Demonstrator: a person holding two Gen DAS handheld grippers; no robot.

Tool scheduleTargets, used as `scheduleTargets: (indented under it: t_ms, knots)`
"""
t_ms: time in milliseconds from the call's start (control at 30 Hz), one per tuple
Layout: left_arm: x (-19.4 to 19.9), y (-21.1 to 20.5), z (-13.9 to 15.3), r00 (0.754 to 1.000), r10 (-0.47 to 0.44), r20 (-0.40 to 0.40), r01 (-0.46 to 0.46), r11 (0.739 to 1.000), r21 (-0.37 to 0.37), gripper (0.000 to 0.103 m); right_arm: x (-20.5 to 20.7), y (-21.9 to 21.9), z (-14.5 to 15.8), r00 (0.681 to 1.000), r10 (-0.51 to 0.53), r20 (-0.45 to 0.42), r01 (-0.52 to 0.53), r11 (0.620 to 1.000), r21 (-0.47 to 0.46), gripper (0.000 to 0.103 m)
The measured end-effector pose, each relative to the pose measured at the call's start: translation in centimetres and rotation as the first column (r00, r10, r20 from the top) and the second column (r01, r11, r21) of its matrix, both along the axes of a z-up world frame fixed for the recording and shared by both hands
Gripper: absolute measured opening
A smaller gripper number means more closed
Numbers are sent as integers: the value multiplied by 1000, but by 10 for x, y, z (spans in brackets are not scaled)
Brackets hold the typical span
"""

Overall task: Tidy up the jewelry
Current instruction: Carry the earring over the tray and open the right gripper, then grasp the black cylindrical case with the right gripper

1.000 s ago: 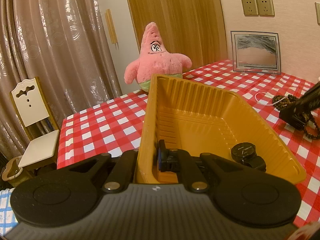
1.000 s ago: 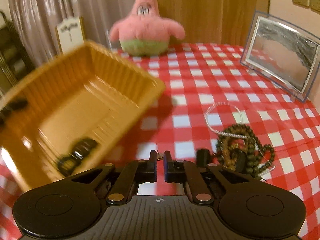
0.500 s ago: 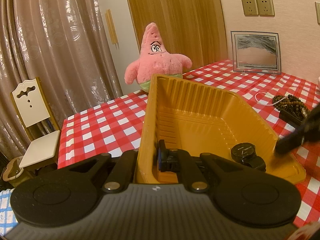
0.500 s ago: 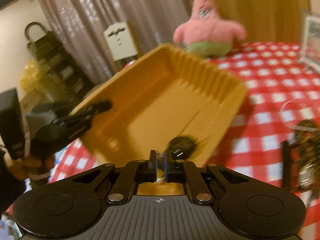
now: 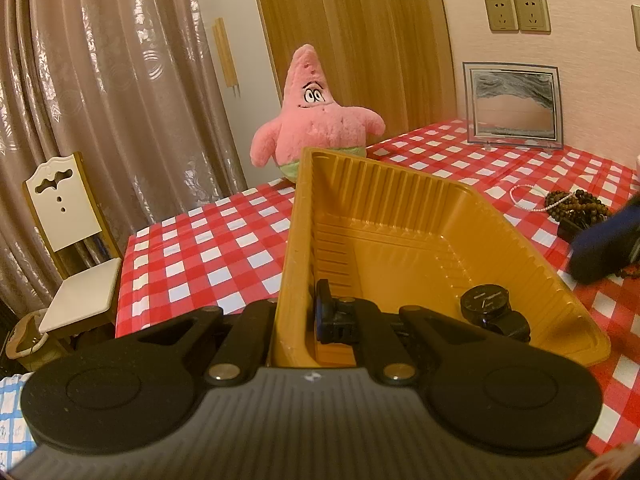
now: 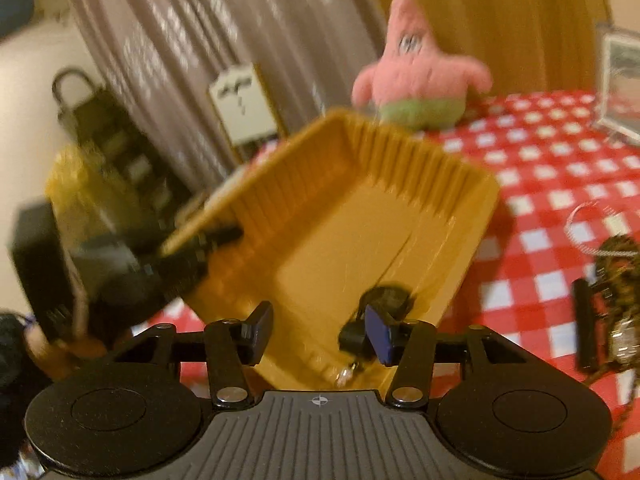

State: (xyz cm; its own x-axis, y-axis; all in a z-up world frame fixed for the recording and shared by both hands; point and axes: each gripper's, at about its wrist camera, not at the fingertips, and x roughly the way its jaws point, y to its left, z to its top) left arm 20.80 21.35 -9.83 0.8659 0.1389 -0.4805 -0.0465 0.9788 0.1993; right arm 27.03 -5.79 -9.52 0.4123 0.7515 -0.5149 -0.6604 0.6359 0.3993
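Observation:
My left gripper (image 5: 298, 320) is shut on the near wall of a yellow plastic tray (image 5: 400, 240) and holds it tilted above the table. A black watch (image 5: 490, 310) lies in the tray's near right corner. My right gripper (image 6: 318, 332) is open over the tray (image 6: 360, 216), just above the watch (image 6: 384, 300). A small silver piece (image 6: 346, 376) lies in the tray below the open fingers. Brown bead bracelets (image 5: 576, 204) and a white pearl strand (image 5: 524, 196) lie on the red checked cloth to the right. The right gripper (image 5: 604, 244) is a blur at the left view's right edge.
A pink star plush (image 5: 316, 116) sits at the table's far edge. A framed picture (image 5: 514, 104) leans on the wall at the back right. A white chair (image 5: 68, 240) stands left of the table. More beads and a black strap (image 6: 600, 312) lie right of the tray.
My right gripper swung from the bead pile to over the tray and opened; a small silver piece now lies in the tray. The left gripper and tray stayed still.

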Motion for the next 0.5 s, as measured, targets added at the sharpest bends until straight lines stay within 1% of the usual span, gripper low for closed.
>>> scheduleTargets:
  t_ms: [100, 267, 333, 400, 467, 500]
  knots:
    - [-1, 1, 0, 1000, 4, 0, -4, 1000, 0, 4, -1, -25, 4, 997, -71, 24, 71, 997, -19, 51]
    - [-2, -3, 0, 1000, 12, -3, -12, 1000, 0, 4, 5, -67, -15, 977, -210, -22, 206, 972, -114, 51]
    - [-3, -3, 0, 1000, 13, -4, -13, 1000, 1, 4, 8, -79, -23, 968, -250, -32, 243, 959, -143, 51]
    - [-3, -5, 0, 1000, 15, -5, -15, 1000, 2, 4, 12, -90, -29, 960, -279, -28, 270, 948, -169, 48]
    - [-3, -5, 1, 1000, 14, -5, -14, 1000, 2, 4, 16, -96, -31, 955, -297, -16, 289, 938, -190, 38]
    - [-3, -5, 1, 1000, 15, -5, -15, 1000, 3, 4, 18, -100, -30, 953, -304, -9, 297, 934, -197, 37]
